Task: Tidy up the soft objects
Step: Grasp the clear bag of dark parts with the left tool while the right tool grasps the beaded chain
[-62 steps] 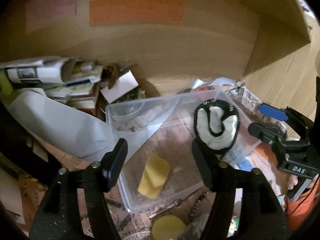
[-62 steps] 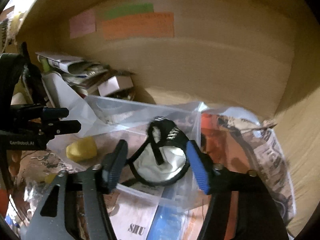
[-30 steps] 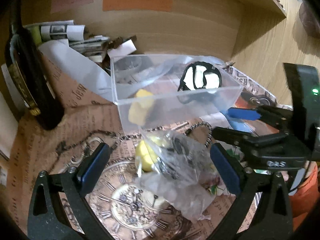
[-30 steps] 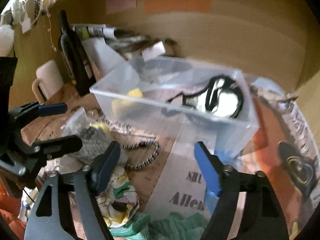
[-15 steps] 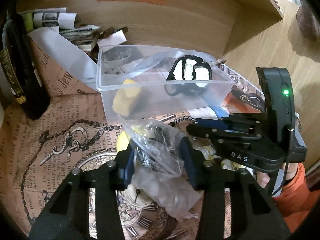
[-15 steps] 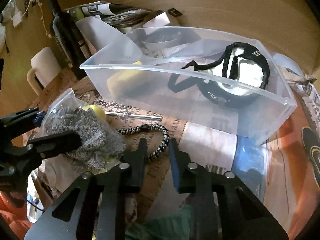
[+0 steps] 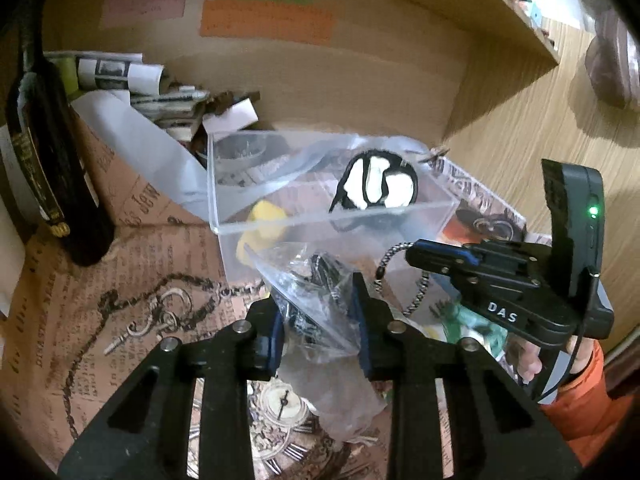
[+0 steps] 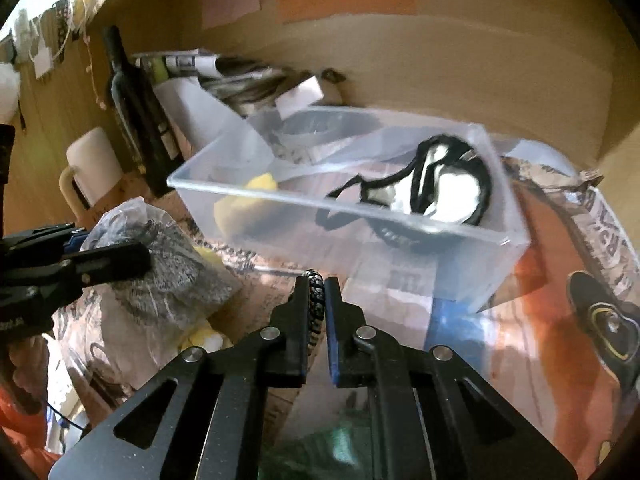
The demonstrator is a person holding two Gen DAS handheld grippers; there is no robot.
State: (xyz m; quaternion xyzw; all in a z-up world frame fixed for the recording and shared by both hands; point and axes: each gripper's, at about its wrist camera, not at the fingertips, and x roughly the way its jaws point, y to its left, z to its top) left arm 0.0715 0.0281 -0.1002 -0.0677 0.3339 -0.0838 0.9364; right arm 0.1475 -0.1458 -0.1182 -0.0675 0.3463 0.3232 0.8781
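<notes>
Newsprint-covered bench (image 7: 132,280) carries clear bin (image 8: 400,240); before it, left gripper (image 7: 318,308) jaws clamp plastic bag (image 7: 320,320); right gripper (image 8: 318,292) jaws pinch braided cord (image 8: 315,300).

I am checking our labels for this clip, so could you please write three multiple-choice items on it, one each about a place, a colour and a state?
1. Where is the black-and-white soft item?
A. inside the clear plastic box
B. beside the dark bottle
C. in the left gripper

2. What colour is the soft piece at the box's other end?
A. green
B. yellow
C. red

3. What is the right gripper doing?
A. open over the box
B. shut on the plastic bag
C. shut on the braided cord

Answers: 1 A, it lies within the clear walls; 2 B, it shows yellow through the wall; 3 C, the cord sits pinched between its fingers.
</notes>
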